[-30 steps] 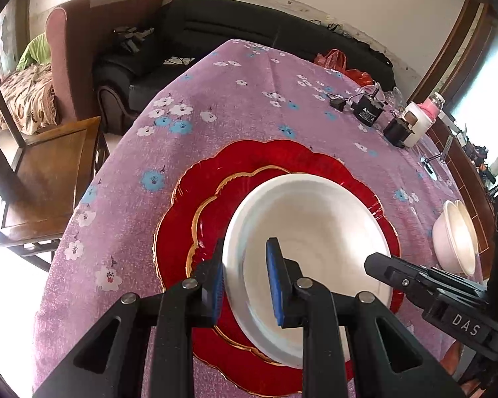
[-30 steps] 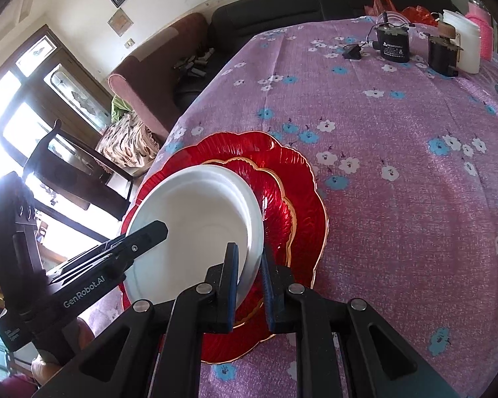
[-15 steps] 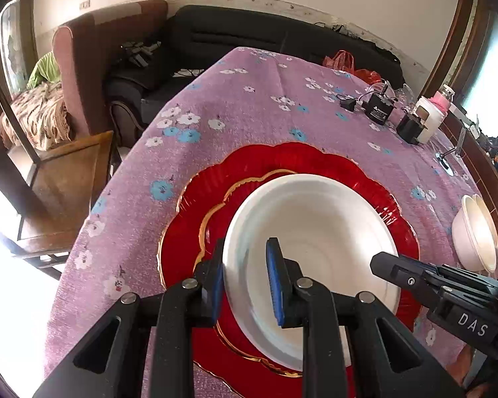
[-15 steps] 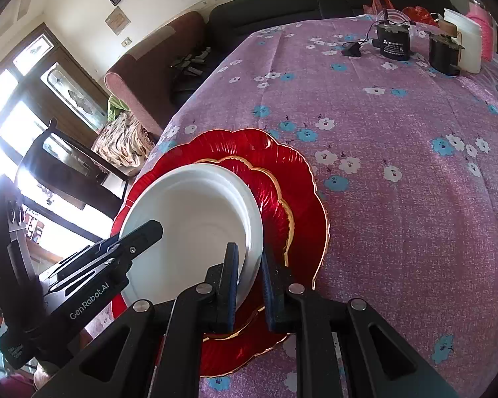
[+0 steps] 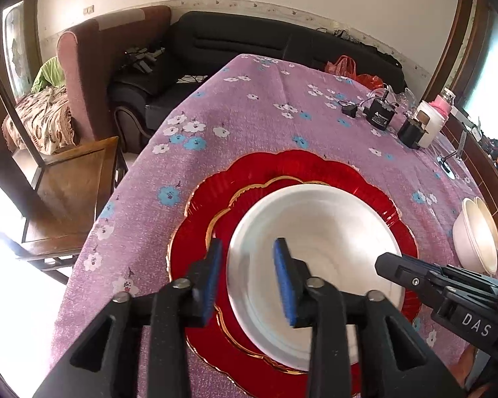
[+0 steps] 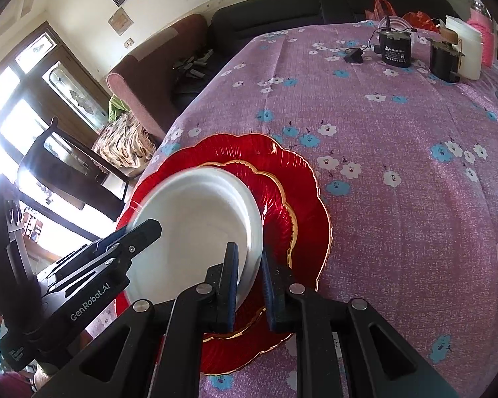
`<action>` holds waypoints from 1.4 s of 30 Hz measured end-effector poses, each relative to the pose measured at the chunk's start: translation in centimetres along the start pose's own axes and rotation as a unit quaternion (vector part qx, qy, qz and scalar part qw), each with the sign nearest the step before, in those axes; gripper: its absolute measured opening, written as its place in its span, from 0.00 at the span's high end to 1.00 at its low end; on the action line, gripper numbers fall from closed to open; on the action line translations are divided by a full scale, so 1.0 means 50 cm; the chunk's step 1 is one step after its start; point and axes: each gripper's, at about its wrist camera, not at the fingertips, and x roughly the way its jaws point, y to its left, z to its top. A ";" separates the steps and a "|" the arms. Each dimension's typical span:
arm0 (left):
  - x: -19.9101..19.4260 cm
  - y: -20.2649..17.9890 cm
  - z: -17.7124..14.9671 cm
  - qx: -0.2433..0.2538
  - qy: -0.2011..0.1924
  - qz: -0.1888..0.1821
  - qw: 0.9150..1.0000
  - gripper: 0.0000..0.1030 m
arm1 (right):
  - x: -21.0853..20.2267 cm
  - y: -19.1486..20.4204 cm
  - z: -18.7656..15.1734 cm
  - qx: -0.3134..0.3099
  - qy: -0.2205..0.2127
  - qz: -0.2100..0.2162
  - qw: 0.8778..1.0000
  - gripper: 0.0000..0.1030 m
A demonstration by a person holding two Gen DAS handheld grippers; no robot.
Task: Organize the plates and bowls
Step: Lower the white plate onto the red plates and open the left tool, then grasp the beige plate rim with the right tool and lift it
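Note:
A white plate (image 5: pixel 315 252) sits on a small red gold-rimmed plate (image 5: pixel 222 229), which lies on a large red scalloped plate (image 5: pixel 282 169). My left gripper (image 5: pixel 247 278) straddles the white plate's near-left rim with its jaws a little apart, and the rim does not touch the pads. My right gripper (image 6: pixel 249 268) straddles the white plate's (image 6: pixel 196 219) right rim, jaws nearly closed around it; the grip cannot be told. The red plates (image 6: pixel 302 199) show beneath. Two stacked cream bowls (image 5: pixel 478 235) stand at the right.
The table has a purple flowered cloth (image 5: pixel 265 122). Black adapters (image 5: pixel 380 116), a white jar (image 5: pixel 431 126) and a small stand (image 5: pixel 448 162) sit at the far right. A wooden chair (image 5: pixel 66 185) stands by the left table edge; sofas lie beyond.
Both grippers and the view have risen slightly. My left gripper's jaws have widened off the white plate's rim. The right gripper's jaws also look a little wider.

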 end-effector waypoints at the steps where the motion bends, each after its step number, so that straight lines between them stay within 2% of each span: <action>1: -0.004 0.001 0.000 -0.001 -0.003 0.001 1.000 0.62 | -0.003 0.000 0.000 0.001 -0.001 0.000 1.000 0.85; 12: -0.073 -0.010 0.007 -0.002 -0.039 0.003 0.999 0.61 | -0.079 -0.041 -0.018 0.031 -0.031 0.021 0.999 0.85; 18: -0.113 -0.072 0.004 0.030 -0.053 -0.013 0.998 0.61 | -0.159 -0.107 -0.034 0.057 -0.065 0.027 0.996 0.85; 22: -0.119 -0.139 -0.009 0.064 -0.046 -0.033 0.996 0.60 | -0.233 -0.187 -0.051 0.088 -0.099 0.014 0.991 0.85; 31: -0.060 -0.302 -0.061 0.131 0.020 -0.089 0.987 0.60 | -0.380 -0.404 -0.106 0.188 -0.161 -0.033 0.968 0.85; 37: -0.024 -0.377 -0.106 0.169 0.059 -0.098 0.979 0.60 | -0.439 -0.521 -0.141 0.241 -0.181 -0.061 0.951 0.86; 39: -0.019 -0.392 -0.116 0.180 0.064 -0.099 0.977 0.60 | -0.461 -0.560 -0.142 0.252 -0.187 -0.088 0.945 0.86; 42: -0.019 -0.409 -0.129 0.193 0.065 -0.100 0.974 0.60 | -0.490 -0.624 -0.142 0.286 -0.198 -0.125 0.929 0.86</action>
